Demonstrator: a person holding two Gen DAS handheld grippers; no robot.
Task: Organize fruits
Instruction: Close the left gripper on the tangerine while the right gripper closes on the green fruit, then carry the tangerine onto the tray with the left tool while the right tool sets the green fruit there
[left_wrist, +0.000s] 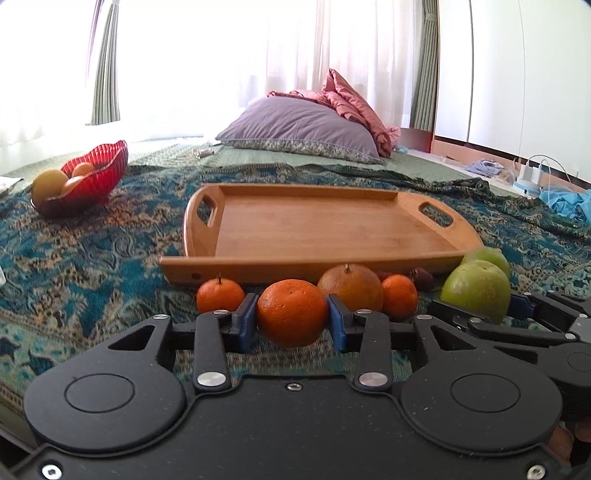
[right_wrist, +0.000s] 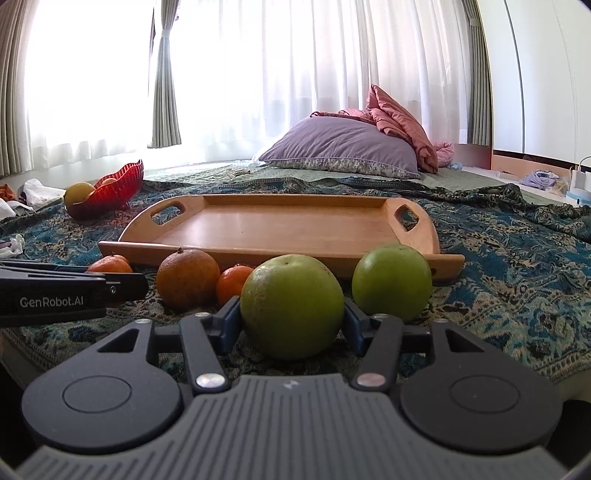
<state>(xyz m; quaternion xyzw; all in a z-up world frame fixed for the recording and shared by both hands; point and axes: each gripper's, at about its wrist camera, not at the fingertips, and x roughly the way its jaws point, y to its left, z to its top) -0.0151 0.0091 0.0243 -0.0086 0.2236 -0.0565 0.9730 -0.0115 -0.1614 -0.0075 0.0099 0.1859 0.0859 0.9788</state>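
At upper centre we see a lilac pillow (right_wrist: 341, 147) with a crumpled pink quilt (right_wrist: 402, 123) heaped on its right side. White sheer curtains (right_wrist: 280, 74) fill the top, flanked by grey-green drapes (right_wrist: 166, 92). A teal patterned bedspread (right_wrist: 517, 273) covers the lower half (its weave reads paisley-like). At far right we note white chargers (left_wrist: 532, 173) beside blue cloth (left_wrist: 569, 205).

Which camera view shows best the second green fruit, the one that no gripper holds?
The right wrist view: the free green fruit stands whole beside the held green fruit. In the left wrist view it is mostly hidden behind that fruit.
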